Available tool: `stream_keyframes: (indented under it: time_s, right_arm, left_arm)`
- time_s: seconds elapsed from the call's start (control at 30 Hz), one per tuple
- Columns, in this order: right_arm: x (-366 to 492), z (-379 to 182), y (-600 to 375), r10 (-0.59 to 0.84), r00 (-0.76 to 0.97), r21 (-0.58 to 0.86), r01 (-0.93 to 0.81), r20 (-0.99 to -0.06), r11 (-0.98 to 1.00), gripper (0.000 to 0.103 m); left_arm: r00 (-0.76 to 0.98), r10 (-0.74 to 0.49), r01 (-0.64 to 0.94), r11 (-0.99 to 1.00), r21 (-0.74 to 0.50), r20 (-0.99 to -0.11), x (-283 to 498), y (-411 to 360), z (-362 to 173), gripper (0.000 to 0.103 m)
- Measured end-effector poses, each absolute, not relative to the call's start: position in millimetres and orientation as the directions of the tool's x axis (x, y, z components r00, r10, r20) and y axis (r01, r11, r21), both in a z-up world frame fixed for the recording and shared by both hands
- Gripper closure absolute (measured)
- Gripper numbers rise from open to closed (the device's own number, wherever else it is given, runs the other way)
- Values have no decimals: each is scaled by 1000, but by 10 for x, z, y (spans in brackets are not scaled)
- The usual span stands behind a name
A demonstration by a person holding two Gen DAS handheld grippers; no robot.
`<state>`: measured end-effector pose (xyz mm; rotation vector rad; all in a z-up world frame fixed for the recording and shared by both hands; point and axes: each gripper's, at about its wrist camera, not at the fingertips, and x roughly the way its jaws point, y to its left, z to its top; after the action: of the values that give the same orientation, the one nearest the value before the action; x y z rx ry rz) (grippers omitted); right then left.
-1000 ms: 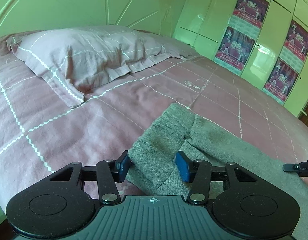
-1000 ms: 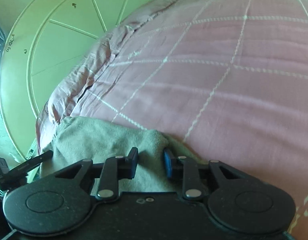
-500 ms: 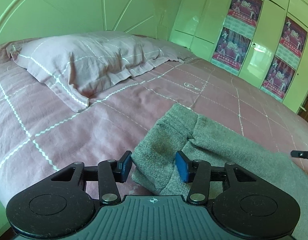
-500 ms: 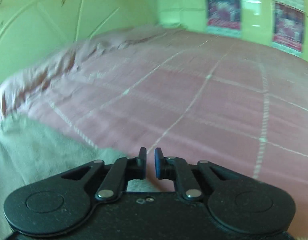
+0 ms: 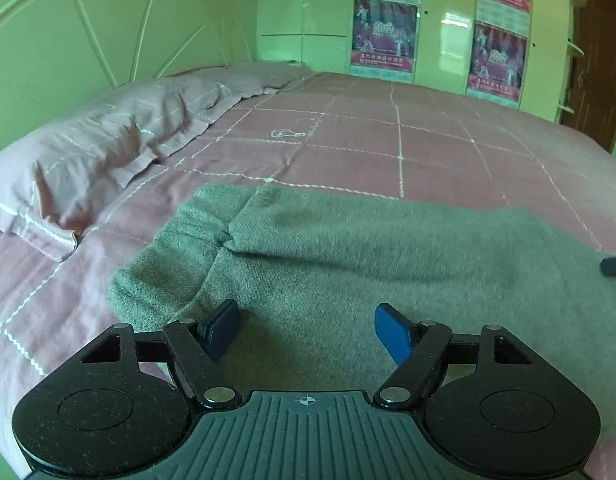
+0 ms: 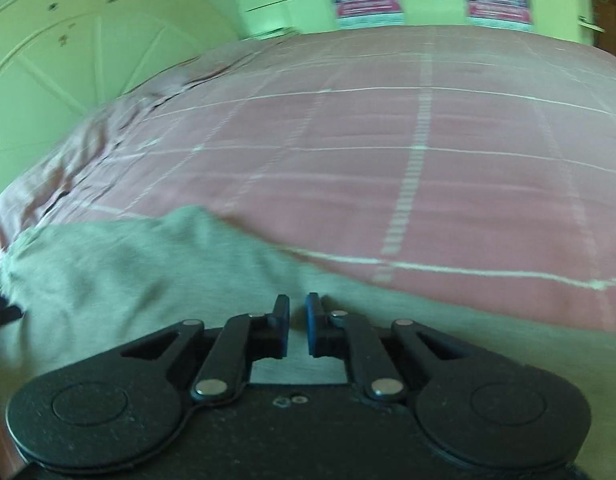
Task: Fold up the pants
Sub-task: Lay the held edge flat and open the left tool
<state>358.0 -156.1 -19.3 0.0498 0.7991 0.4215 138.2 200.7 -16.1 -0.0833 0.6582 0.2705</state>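
The grey pants (image 5: 348,248) lay spread on the pink checked bedspread (image 5: 428,148) near the pillow (image 5: 107,152), one end doubled over, so folding looked only begun. The left gripper (image 5: 308,330) hung wide apart above the cloth, gripping nothing; the right gripper (image 6: 296,330) was nearly closed, nothing visibly between its fingers.
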Motion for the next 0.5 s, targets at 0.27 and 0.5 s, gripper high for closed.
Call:
stream_keyframes:
  time_s: [0.27, 0.5]
  right_arm:
    - [3425, -92, -2777, 115, 728, 135, -31, -675, 990, 97]
    - [3054, -165, -2972, 255, 716, 164, -195, -650, 967, 80]
  left_arm:
    - [746, 210, -232, 972, 48, -632, 1426, 1844, -155, 7]
    - [741, 211, -209, 975, 79, -637, 1459, 1766, -180, 0]
